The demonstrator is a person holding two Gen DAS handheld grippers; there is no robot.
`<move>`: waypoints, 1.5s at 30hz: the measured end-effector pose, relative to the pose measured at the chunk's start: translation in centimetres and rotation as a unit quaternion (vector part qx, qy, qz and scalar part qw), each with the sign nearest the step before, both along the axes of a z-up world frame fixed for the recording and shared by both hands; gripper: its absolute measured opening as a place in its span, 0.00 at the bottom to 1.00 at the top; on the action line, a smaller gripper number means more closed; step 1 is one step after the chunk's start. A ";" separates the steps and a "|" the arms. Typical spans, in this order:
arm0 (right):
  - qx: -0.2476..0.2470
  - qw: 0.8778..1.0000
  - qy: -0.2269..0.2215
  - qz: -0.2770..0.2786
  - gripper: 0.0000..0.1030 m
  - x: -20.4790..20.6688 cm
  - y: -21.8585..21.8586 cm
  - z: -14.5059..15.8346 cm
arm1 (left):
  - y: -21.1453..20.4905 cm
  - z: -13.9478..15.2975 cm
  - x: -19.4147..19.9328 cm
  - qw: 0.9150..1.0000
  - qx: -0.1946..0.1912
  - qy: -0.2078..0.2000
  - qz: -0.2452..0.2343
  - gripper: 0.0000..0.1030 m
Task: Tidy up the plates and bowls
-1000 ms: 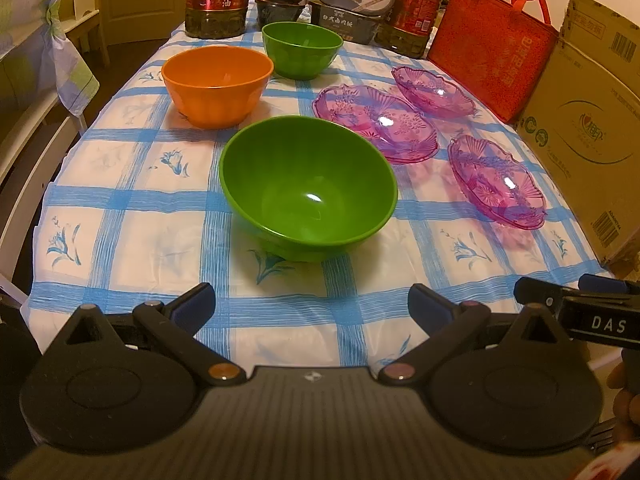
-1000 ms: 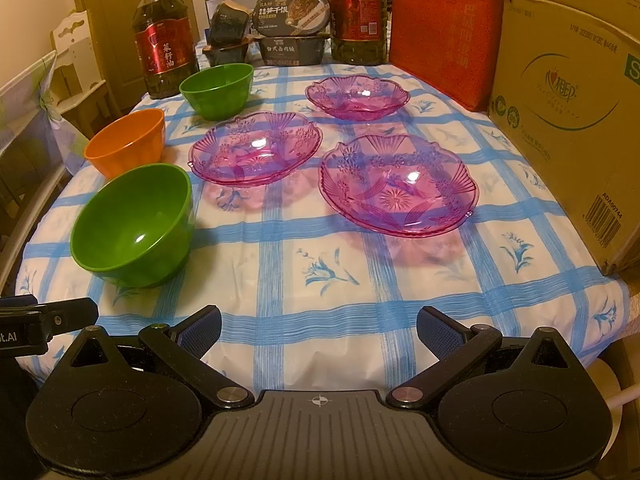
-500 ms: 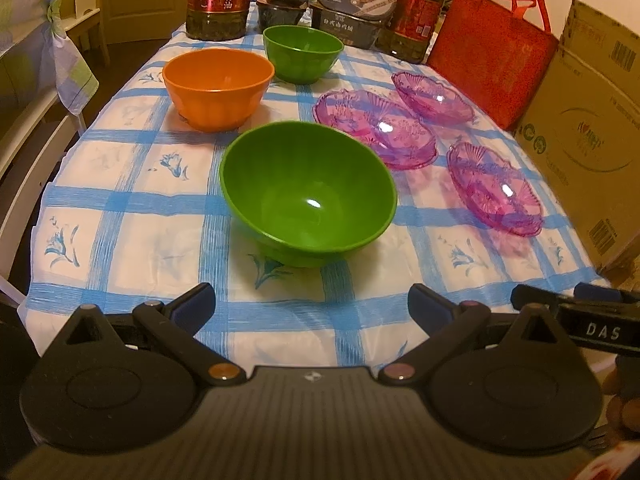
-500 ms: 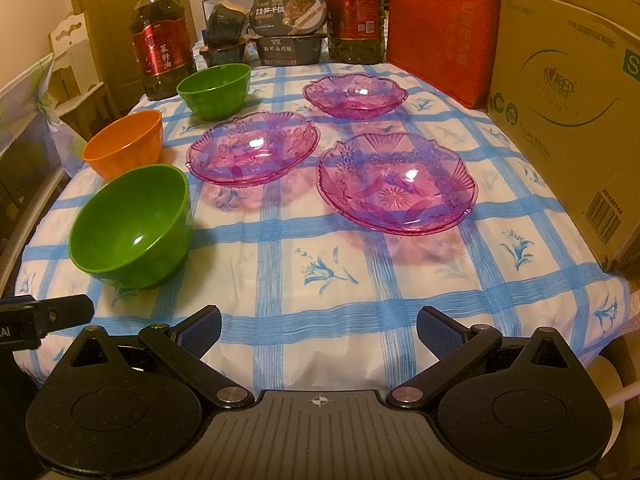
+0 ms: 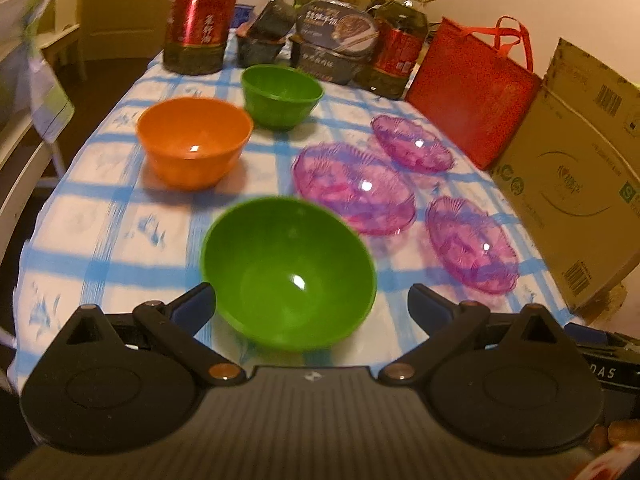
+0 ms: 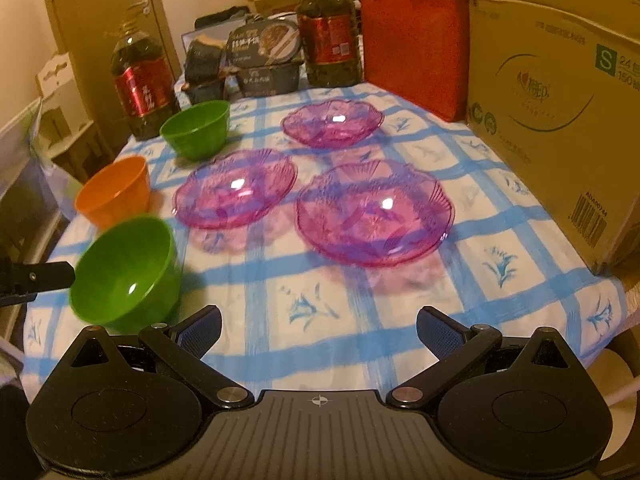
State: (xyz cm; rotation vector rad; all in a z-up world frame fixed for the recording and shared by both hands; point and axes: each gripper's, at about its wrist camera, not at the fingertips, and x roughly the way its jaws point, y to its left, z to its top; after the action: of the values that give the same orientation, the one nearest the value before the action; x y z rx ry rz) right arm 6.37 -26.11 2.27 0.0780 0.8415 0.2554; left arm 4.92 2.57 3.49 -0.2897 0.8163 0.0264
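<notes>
- The left gripper (image 5: 310, 304) fills the bottom of the left wrist view, its jaws spread wide and released, with nothing between them.
- The large green bowl (image 5: 288, 270) sits upright on the counter (image 5: 100, 216) in the lower centre of that frame, its near side between the two blue finger pads (image 5: 192, 306); whether the left pad touches its rim cannot be told.
- The orange bowl (image 5: 194, 140) stands in the upper left of the frame, and the small green bowl (image 5: 282, 94) is just beyond it toward the upper centre, the two close but apart.
- The right gripper (image 6: 318, 326) fills the bottom of the right wrist view, jaws likewise released and holding nothing, over the blue-checked cloth.
- Three pink glass plates lie flat on the counter: the near plate (image 6: 374, 212) in the centre right of the right wrist frame, the middle plate (image 6: 234, 188) just left of it, and the far plate (image 6: 332, 122) above both.
- None of the plates or bowls is stacked; each rests separately on the cloth.
- Along the far edge, at the top of the frame, stand two oil bottles (image 6: 142, 84), dark food boxes (image 6: 266, 54) and a red bag (image 6: 414, 40).
- A cardboard box (image 6: 560, 92) stands along the right edge of the frame, beside the near plate.
</notes>
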 end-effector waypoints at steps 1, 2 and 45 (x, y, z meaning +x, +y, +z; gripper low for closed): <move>0.003 1.000 -0.001 -0.001 1.00 0.4 -0.2 0.1 | 0.1 0.3 0.7 1.000 -0.001 -0.001 -0.004 0.98; 0.006 1.000 -0.002 -0.004 1.00 0.9 -0.4 0.2 | 0.1 0.5 1.3 1.000 0.000 -0.004 -0.007 0.98; 0.090 0.990 0.104 -0.034 0.49 40.8 -5.9 -6.6 | -7.2 -8.5 43.6 0.992 0.008 0.052 -0.118 0.54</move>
State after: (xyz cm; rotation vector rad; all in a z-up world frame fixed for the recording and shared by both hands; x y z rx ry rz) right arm 47.15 -31.98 -4.33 0.3070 1.0186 0.2612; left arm 48.51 -4.63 -5.03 -0.1764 0.9491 -0.1760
